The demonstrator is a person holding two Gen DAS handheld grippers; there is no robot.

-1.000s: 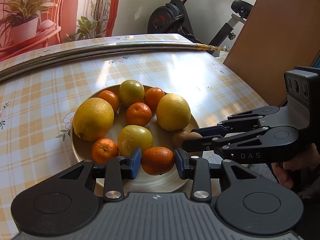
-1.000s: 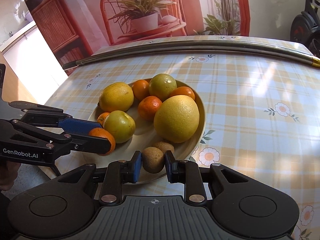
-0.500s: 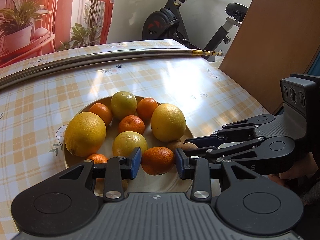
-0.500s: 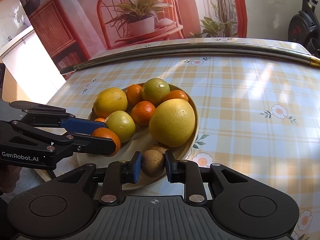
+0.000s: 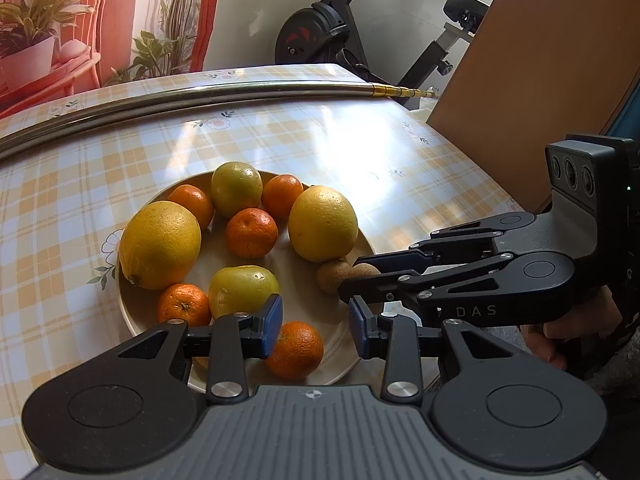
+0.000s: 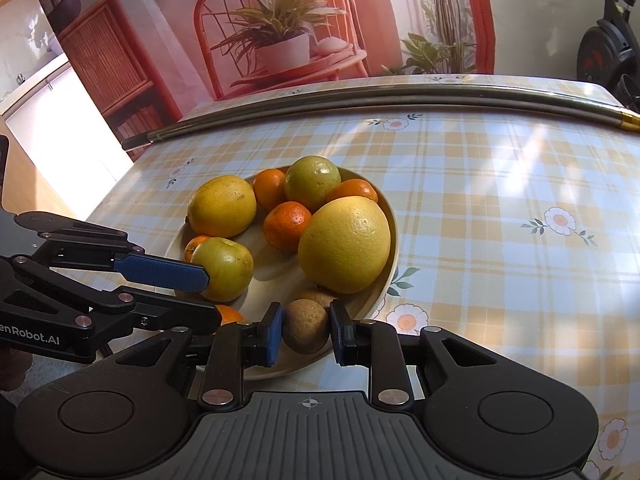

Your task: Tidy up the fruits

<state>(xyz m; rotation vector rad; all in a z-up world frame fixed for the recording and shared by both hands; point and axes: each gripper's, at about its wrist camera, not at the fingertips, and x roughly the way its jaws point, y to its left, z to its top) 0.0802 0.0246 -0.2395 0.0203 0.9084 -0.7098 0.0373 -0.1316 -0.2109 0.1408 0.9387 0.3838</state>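
A cream plate [image 5: 132, 320] [image 6: 394, 240] on the checked tablecloth holds two large yellow citrus, two green-yellow fruits, several mandarins and two kiwis. My left gripper [image 5: 314, 326] hangs over the plate's near rim. A mandarin [image 5: 296, 350] lies on the plate just below its jaws, overlapped by the left pad and clear of the right pad. In the right wrist view my right gripper [image 6: 306, 334] is shut on a brown kiwi [image 6: 306, 332] at the near rim. The second kiwi [image 6: 320, 296] sits right behind it. In the left wrist view the right gripper [image 5: 350, 276] reaches in from the right.
A long metal pole [image 5: 200, 94] lies across the far side of the table. A brown board [image 5: 540, 80] and an exercise bike [image 5: 320, 36] stand beyond the right edge. A hand [image 5: 560, 332] holds the right gripper. The left gripper's fingers [image 6: 160, 272] cross the plate's left side.
The mandarin that sat squarely between my left pads now lies lower on the plate, away from the right pad. The right gripper keeps its hold on the kiwi.
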